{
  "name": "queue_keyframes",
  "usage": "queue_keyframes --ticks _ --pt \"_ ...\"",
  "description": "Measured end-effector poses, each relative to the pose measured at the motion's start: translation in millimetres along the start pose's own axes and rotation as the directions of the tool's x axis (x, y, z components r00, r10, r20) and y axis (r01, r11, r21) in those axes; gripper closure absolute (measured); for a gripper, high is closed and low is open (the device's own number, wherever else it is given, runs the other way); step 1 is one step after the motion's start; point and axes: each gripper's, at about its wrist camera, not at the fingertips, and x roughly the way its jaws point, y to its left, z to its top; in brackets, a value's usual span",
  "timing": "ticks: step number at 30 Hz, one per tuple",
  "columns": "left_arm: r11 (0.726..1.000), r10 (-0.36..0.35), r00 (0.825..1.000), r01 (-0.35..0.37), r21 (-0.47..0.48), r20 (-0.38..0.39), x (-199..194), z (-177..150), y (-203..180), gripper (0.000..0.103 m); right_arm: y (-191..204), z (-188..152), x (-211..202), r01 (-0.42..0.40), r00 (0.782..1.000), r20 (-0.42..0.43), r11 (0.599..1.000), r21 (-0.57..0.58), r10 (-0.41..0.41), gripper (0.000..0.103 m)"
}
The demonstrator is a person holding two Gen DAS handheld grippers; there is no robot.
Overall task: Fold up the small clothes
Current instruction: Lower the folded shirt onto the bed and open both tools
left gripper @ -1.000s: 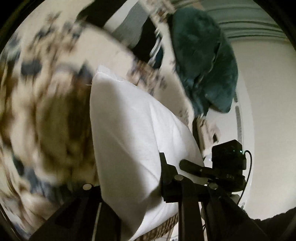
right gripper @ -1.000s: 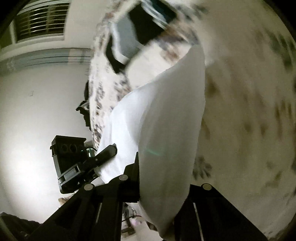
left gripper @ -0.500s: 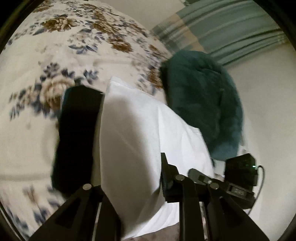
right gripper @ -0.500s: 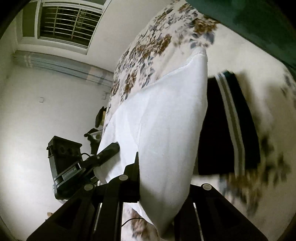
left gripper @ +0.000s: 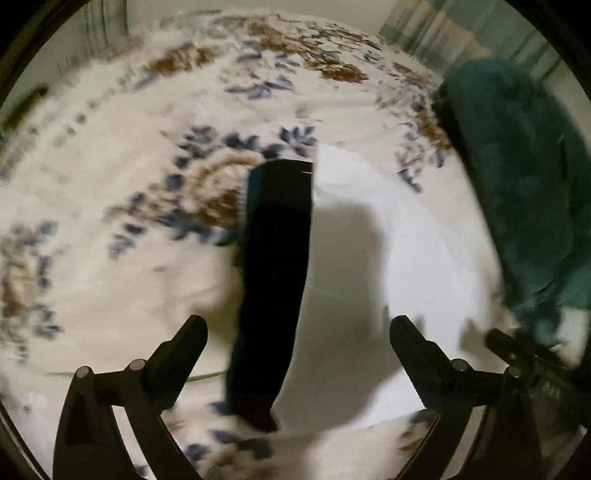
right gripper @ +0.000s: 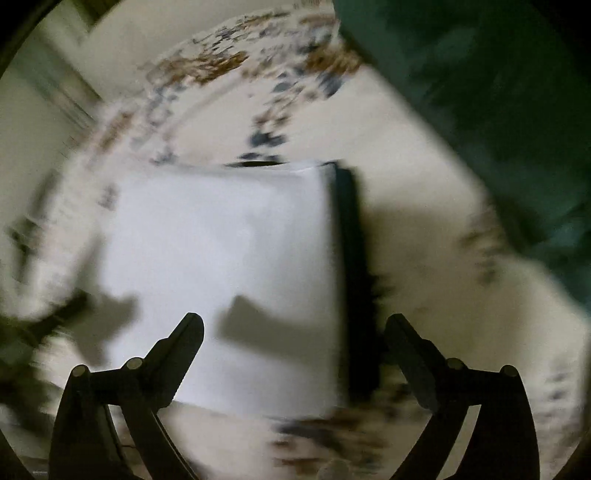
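Note:
A folded white garment [left gripper: 399,258] lies flat on the floral bedspread [left gripper: 129,184], partly over a folded black garment [left gripper: 273,266]. In the right wrist view the white garment [right gripper: 229,266] fills the middle, with the black garment [right gripper: 354,280] showing along its right edge. My left gripper [left gripper: 297,332] is open and empty just above both garments. My right gripper [right gripper: 295,328] is open and empty over the white garment. Both views are blurred by motion.
A dark teal blanket [left gripper: 524,177] is heaped at the right of the bed and fills the upper right of the right wrist view [right gripper: 498,110]. The other gripper's body [left gripper: 532,362] shows at the lower right. Striped curtains [left gripper: 443,33] hang behind the bed.
Both grippers have opened and let go of the white garment, which was held up and now lies flat on the bed beside and over the black garment. Both cameras now tilt down.

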Motion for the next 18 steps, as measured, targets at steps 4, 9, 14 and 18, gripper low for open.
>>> queue_keyframes --ticks 4,9,14,18 --pt "0.995 0.094 0.995 -0.094 0.024 0.020 -13.9 -13.4 -3.7 0.001 1.9 -31.3 -31.7 0.142 0.989 0.054 0.989 -0.035 -0.140 0.000" --pt "0.989 0.133 0.990 -0.135 0.058 0.040 -42.6 -20.9 -18.8 0.001 3.8 -49.5 -83.3 0.191 0.979 0.077 0.981 -0.029 -0.188 0.000" --pt "0.986 0.140 0.988 -0.145 0.083 0.069 -94.8 -34.9 -40.3 0.001 -3.7 -72.3 -148.4 0.201 0.975 0.101 0.980 0.001 -0.200 0.000" --pt "0.984 0.142 0.983 -0.153 0.096 0.113 -147.3 -50.4 -56.8 0.001 -3.8 -89.0 -204.1 0.214 0.967 0.140 0.977 0.005 -0.213 0.000"
